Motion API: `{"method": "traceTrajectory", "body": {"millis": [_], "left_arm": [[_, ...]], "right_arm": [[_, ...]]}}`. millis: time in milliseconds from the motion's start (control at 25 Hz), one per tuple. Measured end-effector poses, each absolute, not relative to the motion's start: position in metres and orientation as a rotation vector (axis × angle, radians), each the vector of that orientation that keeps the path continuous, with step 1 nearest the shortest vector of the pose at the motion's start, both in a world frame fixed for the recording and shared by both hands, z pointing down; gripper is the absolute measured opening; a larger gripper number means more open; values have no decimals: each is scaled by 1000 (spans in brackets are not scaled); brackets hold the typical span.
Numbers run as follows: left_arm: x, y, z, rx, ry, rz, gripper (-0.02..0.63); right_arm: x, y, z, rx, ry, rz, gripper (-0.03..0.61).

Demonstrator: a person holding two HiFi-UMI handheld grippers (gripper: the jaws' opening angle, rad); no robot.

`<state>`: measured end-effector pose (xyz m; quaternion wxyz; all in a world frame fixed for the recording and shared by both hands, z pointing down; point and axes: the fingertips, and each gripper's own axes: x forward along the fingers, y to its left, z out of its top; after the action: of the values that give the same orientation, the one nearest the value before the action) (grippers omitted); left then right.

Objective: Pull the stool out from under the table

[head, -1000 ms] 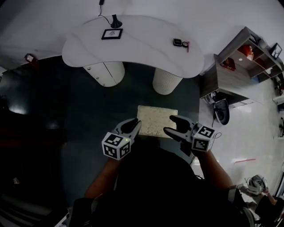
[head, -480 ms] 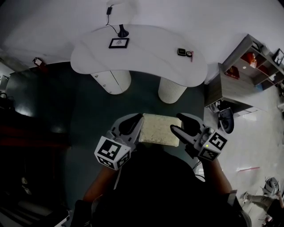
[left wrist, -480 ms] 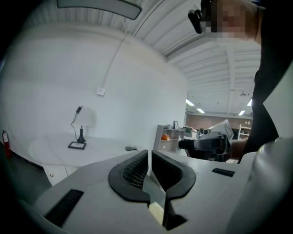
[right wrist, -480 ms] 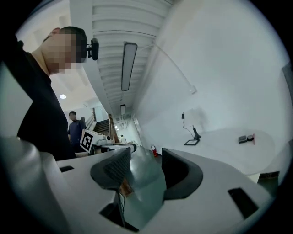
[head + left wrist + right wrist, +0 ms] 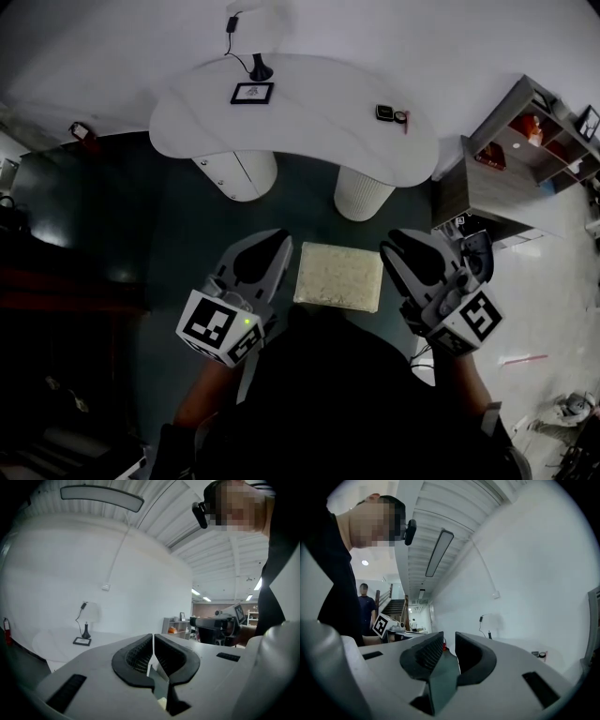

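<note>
Stool (image 5: 337,277) stands on dark floor (image 5: 178,234), clear of the table's (image 5: 309,112) near edge and both legs, so the pull looks done. Left gripper (image 5: 279,242) sits just beside the stool's left edge, jaws together, empty. Right gripper (image 5: 397,244) is beside the right edge, its jaws just been closing to a narrow gap with nothing between. Both have likely let go.

This looks like an open-plan office or studio. A white curved tabletop (image 5: 309,122) stands on round pedestals against a plain white wall, bearing a desk lamp (image 5: 260,67) and a small framed picture (image 5: 252,92). An open shelf unit (image 5: 525,131) stands to one side on a pale glossy floor (image 5: 553,309). Long strip lights (image 5: 439,552) hang from a ribbed ceiling, and a staircase (image 5: 396,605) rises behind a standing person (image 5: 365,606).
</note>
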<state>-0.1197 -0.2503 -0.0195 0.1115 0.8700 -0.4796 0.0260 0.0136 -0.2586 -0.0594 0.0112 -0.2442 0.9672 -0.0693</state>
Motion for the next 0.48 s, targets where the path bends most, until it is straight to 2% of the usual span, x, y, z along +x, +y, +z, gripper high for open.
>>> {"method": "traceTrajectory", "body": {"millis": [480], "left_arm": [[-139,-249,-20,2516,-1475,89,23]], "right_arm": [[-7,-256,-69,-722,3013,-177,25]]}}
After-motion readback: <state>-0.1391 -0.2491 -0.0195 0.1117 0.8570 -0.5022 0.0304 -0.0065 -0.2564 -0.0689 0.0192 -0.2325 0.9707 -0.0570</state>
